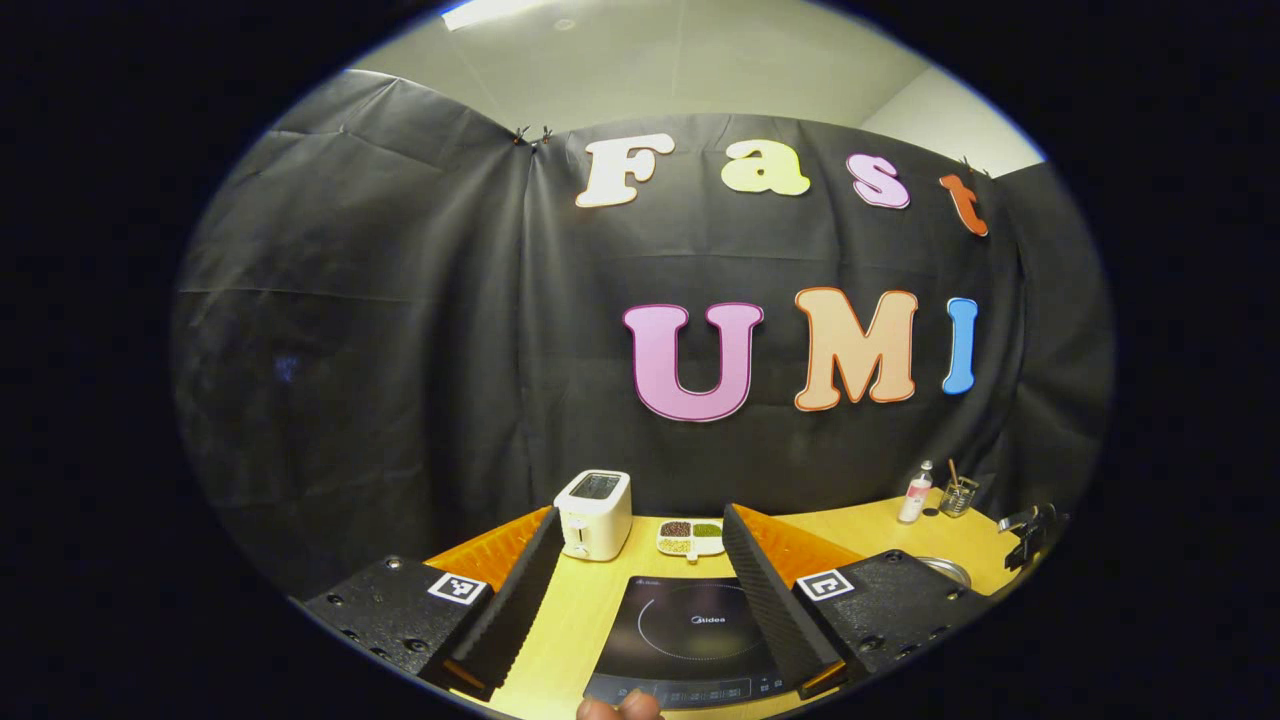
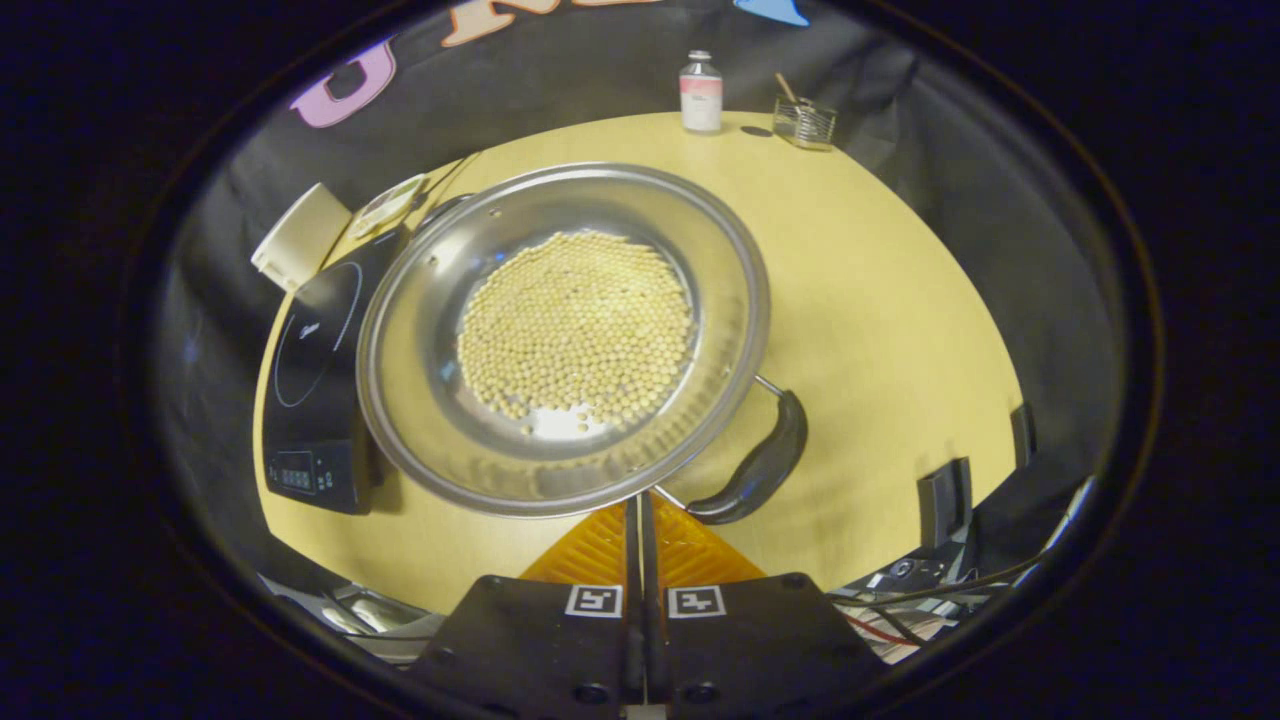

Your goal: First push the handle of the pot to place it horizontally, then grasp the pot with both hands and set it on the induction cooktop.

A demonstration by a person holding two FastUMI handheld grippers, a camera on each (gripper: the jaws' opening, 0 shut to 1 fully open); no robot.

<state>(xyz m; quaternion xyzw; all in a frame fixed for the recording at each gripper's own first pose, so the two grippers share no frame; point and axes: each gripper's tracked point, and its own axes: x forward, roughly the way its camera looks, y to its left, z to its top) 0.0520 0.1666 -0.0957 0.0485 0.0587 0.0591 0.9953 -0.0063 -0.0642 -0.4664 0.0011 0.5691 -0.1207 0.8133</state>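
Observation:
A steel pot point(image 2: 565, 340) with pale beans point(image 2: 575, 330) in its bottom stands on the yellow table point(image 2: 880, 300). Its black handle point(image 2: 757, 463) sticks out at the pot's near right in the right gripper view. My right gripper point(image 2: 640, 508) is shut, with its tips at the pot's near rim, just left of the handle's wire. The black induction cooktop point(image 2: 315, 390) lies beside the pot on its left. My left gripper point(image 1: 640, 515) hangs open above the cooktop point(image 1: 690, 630), nothing between its fingers. A sliver of the pot rim point(image 1: 945, 570) shows to its right.
A white toaster point(image 1: 594, 513) and a small divided dish point(image 1: 690, 537) stand behind the cooktop. A bottle point(image 2: 700, 92) and a glass point(image 2: 805, 122) sit at the table's far edge. Cables and black clamps point(image 2: 940, 500) crowd the near right edge.

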